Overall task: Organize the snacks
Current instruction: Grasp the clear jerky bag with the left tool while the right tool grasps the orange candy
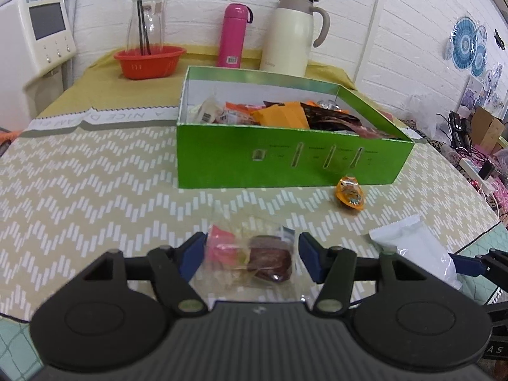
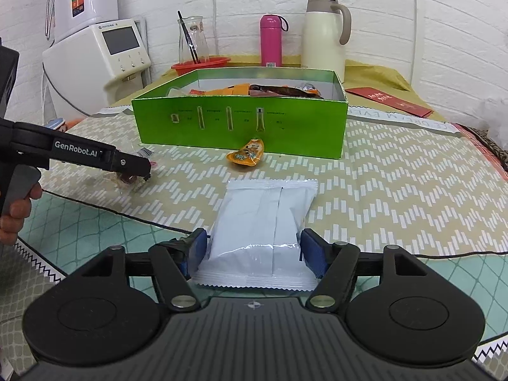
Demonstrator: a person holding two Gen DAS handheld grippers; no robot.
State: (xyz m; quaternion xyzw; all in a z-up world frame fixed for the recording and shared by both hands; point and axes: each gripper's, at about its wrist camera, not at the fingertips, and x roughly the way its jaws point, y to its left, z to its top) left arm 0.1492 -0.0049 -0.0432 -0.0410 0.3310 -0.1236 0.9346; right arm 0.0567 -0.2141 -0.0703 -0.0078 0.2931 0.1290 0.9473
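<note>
I have both grippers low over the tabletop [image 1: 95, 171], which wears a beige zigzag cloth. My left gripper [image 1: 250, 254] has a clear snack bag [image 1: 250, 254] between its fingers [image 1: 309, 255]: pink candy on one side, a dark brown piece on the other. The left-hand pad sits right at the pink end of the bag; the right-hand pad stands just off the wrapper's edge, so I cannot tell whether the bag is truly pinched. The fingers are about half spread.

My right gripper [image 2: 252, 254] is spread wide around a white packet [image 2: 263, 222] that lies flat, its crimped near end pointing back toward the camera. The blue pads [image 2: 198, 249] stand just beside the packet's two long sides with no clear squeeze showing. In the right wrist view the left gripper reaches in from the left edge, a hand [image 2: 14, 212] on its grip, fingertips down at the clear bag.

Beyond both snacks stands the green box [image 1: 254, 165], open-topped and already partly filled with orange and dark wrappers. A small orange sachet [image 1: 350, 192] lies on the cloth just in front of the box's near wall, between the box and the white packet. Behind the box, against the white brick wall, I see a red bowl [image 1: 149, 62] with a glass carafe [image 1: 146, 22], a pink bottle [image 1: 233, 39] and a cream jug [image 1: 293, 35].
</note>
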